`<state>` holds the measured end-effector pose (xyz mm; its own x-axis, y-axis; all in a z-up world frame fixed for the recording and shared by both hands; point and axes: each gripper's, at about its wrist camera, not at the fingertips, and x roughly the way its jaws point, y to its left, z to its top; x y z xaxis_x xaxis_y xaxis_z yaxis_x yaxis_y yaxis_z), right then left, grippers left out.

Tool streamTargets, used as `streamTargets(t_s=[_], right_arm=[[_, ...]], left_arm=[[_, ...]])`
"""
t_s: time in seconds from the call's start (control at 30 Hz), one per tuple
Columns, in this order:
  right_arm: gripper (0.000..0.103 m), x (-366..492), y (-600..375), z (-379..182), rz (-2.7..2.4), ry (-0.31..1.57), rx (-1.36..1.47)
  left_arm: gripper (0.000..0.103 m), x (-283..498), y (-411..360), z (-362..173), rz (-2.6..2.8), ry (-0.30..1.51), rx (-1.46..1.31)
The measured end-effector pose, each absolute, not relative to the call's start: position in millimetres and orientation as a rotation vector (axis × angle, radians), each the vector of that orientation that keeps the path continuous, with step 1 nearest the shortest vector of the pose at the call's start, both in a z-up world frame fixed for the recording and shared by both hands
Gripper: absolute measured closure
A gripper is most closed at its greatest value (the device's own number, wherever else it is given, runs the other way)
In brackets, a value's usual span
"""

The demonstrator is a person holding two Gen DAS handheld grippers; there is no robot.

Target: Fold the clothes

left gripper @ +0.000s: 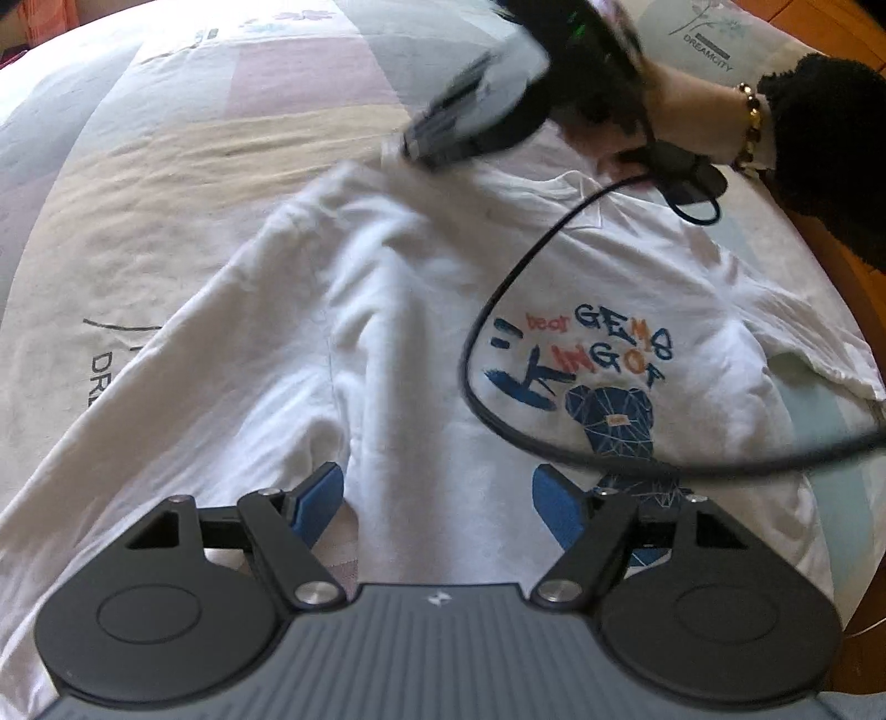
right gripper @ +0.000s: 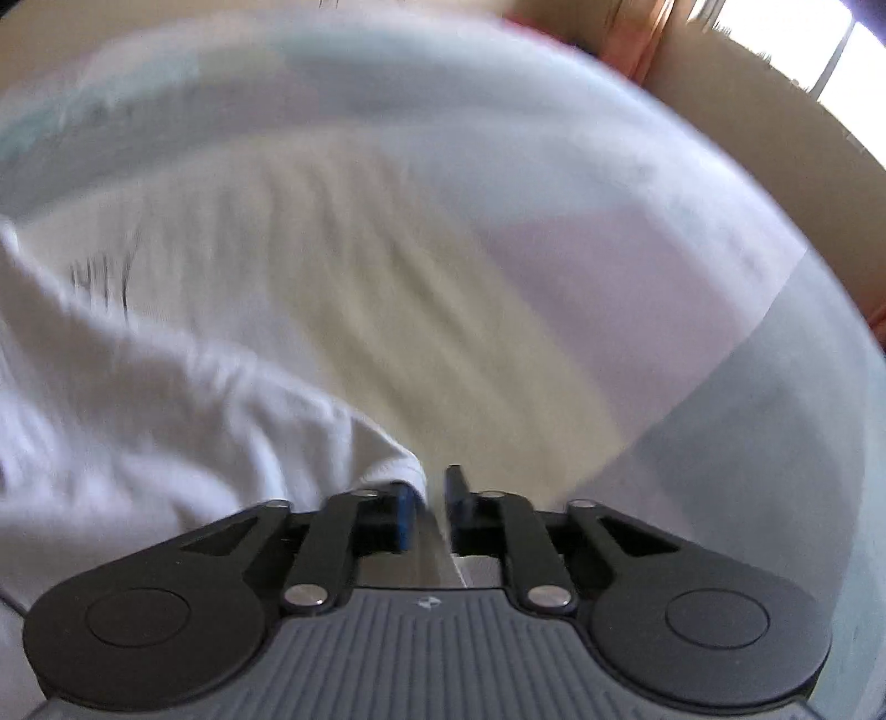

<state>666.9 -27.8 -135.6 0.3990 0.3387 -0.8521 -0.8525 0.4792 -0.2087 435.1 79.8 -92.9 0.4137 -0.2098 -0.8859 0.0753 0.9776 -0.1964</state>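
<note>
A white T-shirt (left gripper: pixel 387 310) with a blue bear print (left gripper: pixel 603 410) lies spread and wrinkled on the bed. My left gripper (left gripper: pixel 437 512) stands open over the shirt's near hem, and a raised ridge of cloth runs between its blue pads (left gripper: pixel 318 509) without being pinched. My right gripper (left gripper: pixel 410 147), held by a hand (left gripper: pixel 692 111) in a black fleece sleeve, is at the shirt's far shoulder. In the blurred right wrist view my right gripper (right gripper: pixel 434 498) has its jaws nearly together, and the T-shirt (right gripper: pixel 166 415) tapers into them.
A black cable (left gripper: pixel 498 310) loops from the right gripper across the print. The patchwork bedspread (left gripper: pixel 194 138) extends to the left and beyond the shirt. A pillow (left gripper: pixel 709 33) lies at the far right, beside the bed's wooden edge (left gripper: pixel 853 232).
</note>
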Motion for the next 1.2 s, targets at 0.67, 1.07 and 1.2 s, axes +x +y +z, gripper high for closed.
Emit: streamTargets(t_s=[0.67,1.07,1.2], right_arm=[[0.062,642,-130,-129,0.758,1.043,-0.255],[0.059,658,-238,-108,0.512,0.982,-0.240],[0.059,661,-238,-126,0.565,1.017,-0.312]], left_arm=[[0.028,468,119,-120,-0.161,1.094,-0.112],[0.025,471,101,-106,-0.229,1.135,-0.015],[0.025,488,72,-104,-0.297,1.097,-0.013]])
